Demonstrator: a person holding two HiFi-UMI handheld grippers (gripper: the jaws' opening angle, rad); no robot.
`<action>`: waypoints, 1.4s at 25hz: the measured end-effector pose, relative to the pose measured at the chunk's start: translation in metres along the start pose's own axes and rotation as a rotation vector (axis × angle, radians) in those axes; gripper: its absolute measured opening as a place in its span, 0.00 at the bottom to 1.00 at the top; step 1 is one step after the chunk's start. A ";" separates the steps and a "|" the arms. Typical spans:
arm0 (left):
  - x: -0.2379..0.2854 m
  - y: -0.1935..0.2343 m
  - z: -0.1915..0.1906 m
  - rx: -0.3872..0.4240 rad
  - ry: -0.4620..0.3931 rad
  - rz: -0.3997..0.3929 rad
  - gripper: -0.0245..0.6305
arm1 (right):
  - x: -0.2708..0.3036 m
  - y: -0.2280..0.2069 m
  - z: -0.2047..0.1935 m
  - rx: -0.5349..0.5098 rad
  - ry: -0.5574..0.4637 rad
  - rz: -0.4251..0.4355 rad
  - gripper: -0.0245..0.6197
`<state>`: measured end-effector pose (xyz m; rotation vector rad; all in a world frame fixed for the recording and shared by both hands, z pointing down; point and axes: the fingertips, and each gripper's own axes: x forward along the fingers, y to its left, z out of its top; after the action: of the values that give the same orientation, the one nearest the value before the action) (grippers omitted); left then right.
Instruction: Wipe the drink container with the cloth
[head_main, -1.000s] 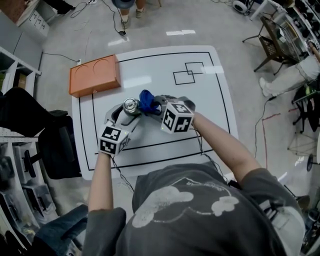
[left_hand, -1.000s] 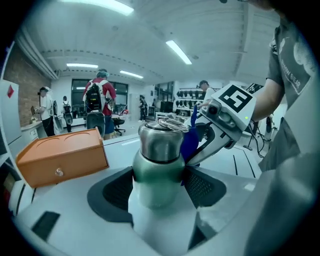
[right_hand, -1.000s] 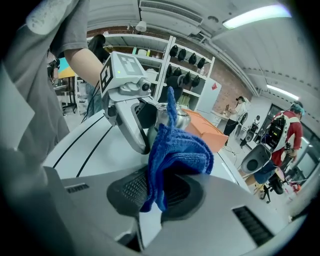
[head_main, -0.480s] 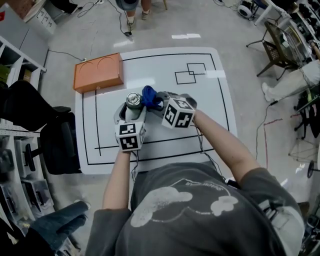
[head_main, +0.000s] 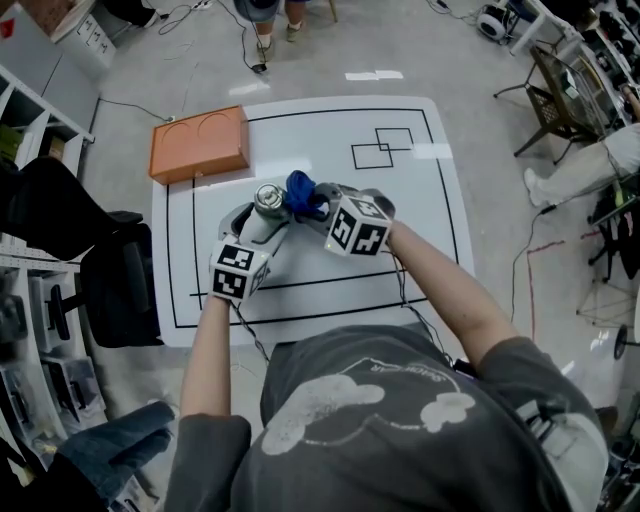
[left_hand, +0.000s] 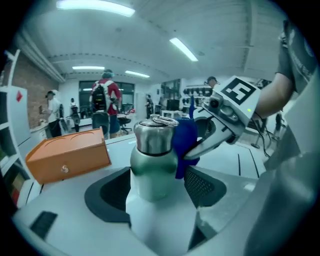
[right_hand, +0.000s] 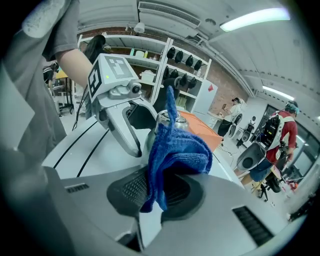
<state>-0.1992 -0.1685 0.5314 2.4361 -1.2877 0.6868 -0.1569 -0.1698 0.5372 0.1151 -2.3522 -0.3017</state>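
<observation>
A pale green metal bottle (left_hand: 152, 165) with a steel cap and ring stands upright on the white table, and my left gripper (left_hand: 156, 186) is shut on its body. From above the bottle's cap (head_main: 268, 197) shows just ahead of my left gripper (head_main: 262, 214). A blue cloth (right_hand: 172, 155) is bunched in my right gripper (right_hand: 156, 190), which is shut on it. The cloth (head_main: 300, 196) presses against the bottle's right side near the cap, and it shows as a blue fold (left_hand: 186, 142) beside the bottle in the left gripper view. The bottle's cap (right_hand: 169, 120) peeks from behind the cloth.
An orange box (head_main: 198, 143) with two round marks lies at the table's far left corner. Black lines and two overlapping squares (head_main: 383, 149) are drawn on the white table (head_main: 420, 210). A black chair (head_main: 110, 290) stands left of the table. People stand in the background.
My left gripper swung from the left toward the middle and back to the left, turning the bottle. The right gripper with the cloth stayed against the bottle.
</observation>
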 end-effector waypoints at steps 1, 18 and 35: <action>-0.002 -0.001 -0.003 0.054 0.028 -0.052 0.53 | 0.000 0.000 0.001 0.000 0.000 0.001 0.10; 0.015 0.009 -0.017 0.576 0.209 -0.461 0.50 | -0.001 0.000 -0.001 0.010 -0.003 0.018 0.10; 0.017 0.001 -0.020 0.186 0.226 -0.102 0.48 | -0.006 0.012 0.000 0.040 -0.013 0.003 0.10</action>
<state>-0.1974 -0.1709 0.5576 2.4598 -1.0467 1.0603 -0.1521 -0.1568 0.5362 0.1296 -2.3713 -0.2545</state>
